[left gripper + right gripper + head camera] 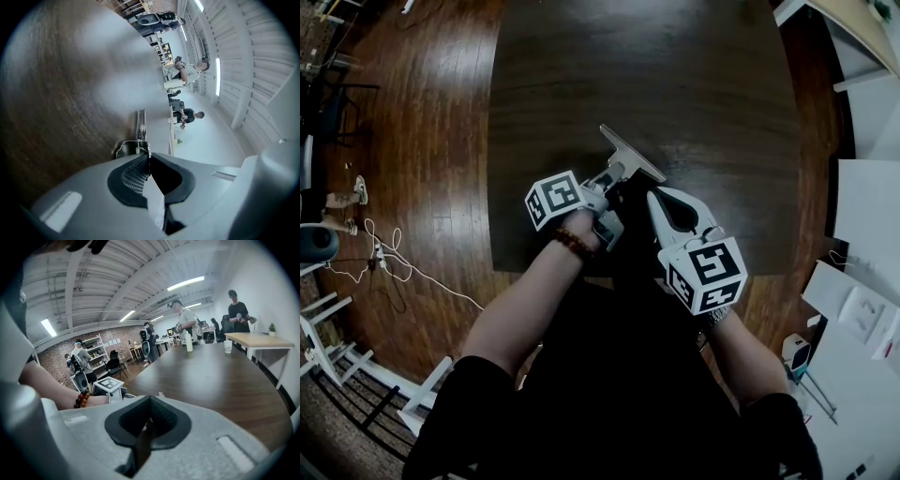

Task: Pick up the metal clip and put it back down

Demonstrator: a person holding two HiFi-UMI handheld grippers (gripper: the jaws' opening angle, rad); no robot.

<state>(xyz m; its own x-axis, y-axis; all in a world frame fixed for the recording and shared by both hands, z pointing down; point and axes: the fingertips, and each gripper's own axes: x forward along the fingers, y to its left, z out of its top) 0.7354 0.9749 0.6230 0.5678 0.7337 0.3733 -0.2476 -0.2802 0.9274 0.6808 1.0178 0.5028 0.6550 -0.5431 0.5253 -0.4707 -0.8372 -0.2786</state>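
Observation:
The metal clip (632,154) is a silver spring clip with a long flat bar, over the near middle of the dark wooden table (694,84). My left gripper (612,175) is shut on the clip's near handle. In the left gripper view the clip (140,125) sticks out ahead of the closed jaws (149,157), its wire spring on the left. Whether the clip touches the table I cannot tell. My right gripper (654,195) hovers just right of the left one, shut and empty. Its jaws (149,399) meet with nothing between them.
The table's near edge (581,270) runs just under both grippers, with wooden floor (422,122) to the left. A white cable (394,267) lies on the floor. At the table's far end stand a bottle (189,342) and a cup (228,346), with several people beyond.

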